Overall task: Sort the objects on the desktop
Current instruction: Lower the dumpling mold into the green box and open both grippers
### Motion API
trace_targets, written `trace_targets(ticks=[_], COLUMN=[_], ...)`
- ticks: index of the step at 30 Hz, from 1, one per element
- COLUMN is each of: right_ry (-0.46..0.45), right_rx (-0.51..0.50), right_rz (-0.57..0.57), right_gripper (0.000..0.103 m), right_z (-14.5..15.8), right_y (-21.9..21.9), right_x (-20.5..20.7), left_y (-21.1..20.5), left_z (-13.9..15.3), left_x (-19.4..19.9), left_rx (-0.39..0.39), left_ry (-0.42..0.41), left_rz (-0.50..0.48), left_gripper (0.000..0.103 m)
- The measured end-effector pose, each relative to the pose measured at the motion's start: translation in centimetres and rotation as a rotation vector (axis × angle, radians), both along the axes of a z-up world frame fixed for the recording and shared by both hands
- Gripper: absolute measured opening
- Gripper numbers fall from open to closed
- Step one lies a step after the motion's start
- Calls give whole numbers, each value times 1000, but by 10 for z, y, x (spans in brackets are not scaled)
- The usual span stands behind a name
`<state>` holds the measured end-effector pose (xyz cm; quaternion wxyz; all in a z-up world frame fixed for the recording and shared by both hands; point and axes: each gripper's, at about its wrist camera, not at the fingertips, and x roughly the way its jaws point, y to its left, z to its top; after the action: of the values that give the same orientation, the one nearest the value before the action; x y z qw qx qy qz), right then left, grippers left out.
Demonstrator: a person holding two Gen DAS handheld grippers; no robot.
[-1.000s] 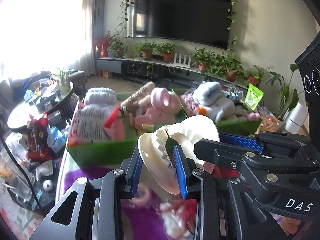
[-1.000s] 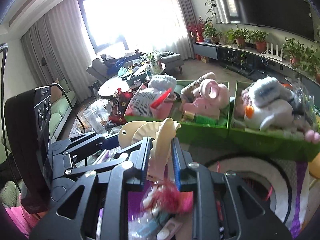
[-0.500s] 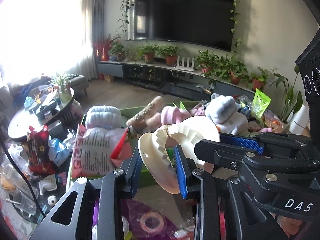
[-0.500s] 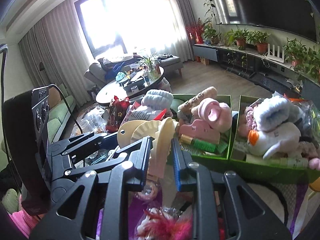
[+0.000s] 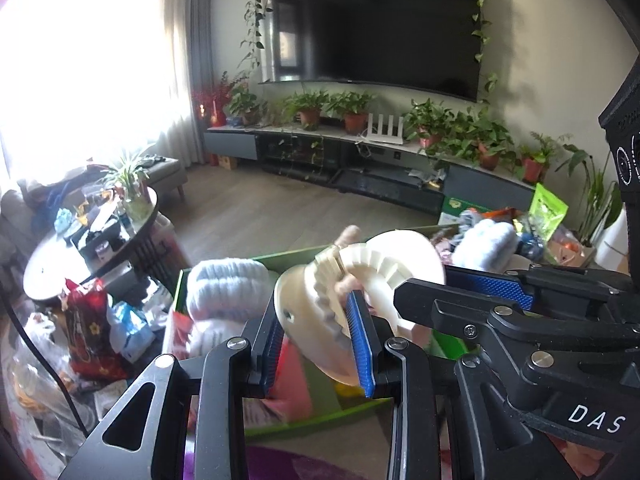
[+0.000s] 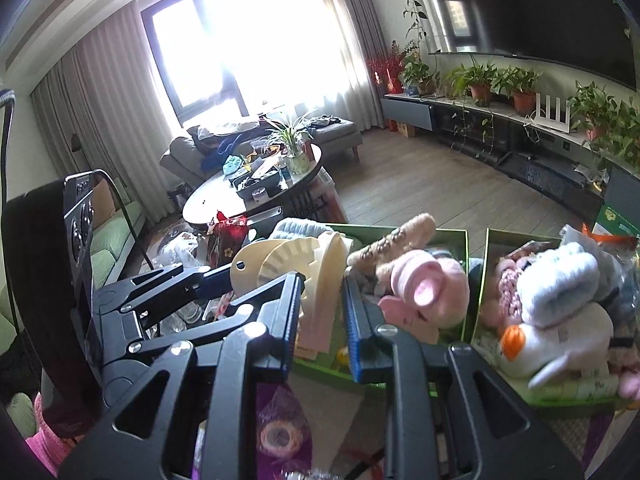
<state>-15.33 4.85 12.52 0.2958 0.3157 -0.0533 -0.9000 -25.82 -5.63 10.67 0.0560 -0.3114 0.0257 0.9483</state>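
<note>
A cream hinged dumpling press hangs half open above the left green box, carried by both grippers. My left gripper is shut on one ridged half. My right gripper is shut on the other half, and one of its blue fingers shows in the left wrist view. The box below holds a pale blue knitted roll, a pink plush and a brown plush. A second green box to the right holds a white plush.
A purple patterned mat with a tape roll lies under the grippers. A cluttered round coffee table and a red snack bag stand to the left. A TV and potted plants line the far wall.
Both grippers have carried the dumpling press up and forward together, from over the purple mat to above the left green box. The boxes now sit lower and closer in both views.
</note>
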Motion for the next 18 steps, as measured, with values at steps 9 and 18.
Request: trace_targets(ticks=[9, 18], right_ry=[-33, -80], right_rx=[3, 53], right_rz=[-14, -21], right_gripper=[14, 14], right_z=[-13, -38], right_y=[-7, 0], right_x=[-40, -45], left_y=[-4, -6], left_z=[-16, -26], left_x=[-32, -36], left_rx=[-23, 6], left_ry=[-46, -58], left_rz=[5, -3], left_gripper=[31, 31])
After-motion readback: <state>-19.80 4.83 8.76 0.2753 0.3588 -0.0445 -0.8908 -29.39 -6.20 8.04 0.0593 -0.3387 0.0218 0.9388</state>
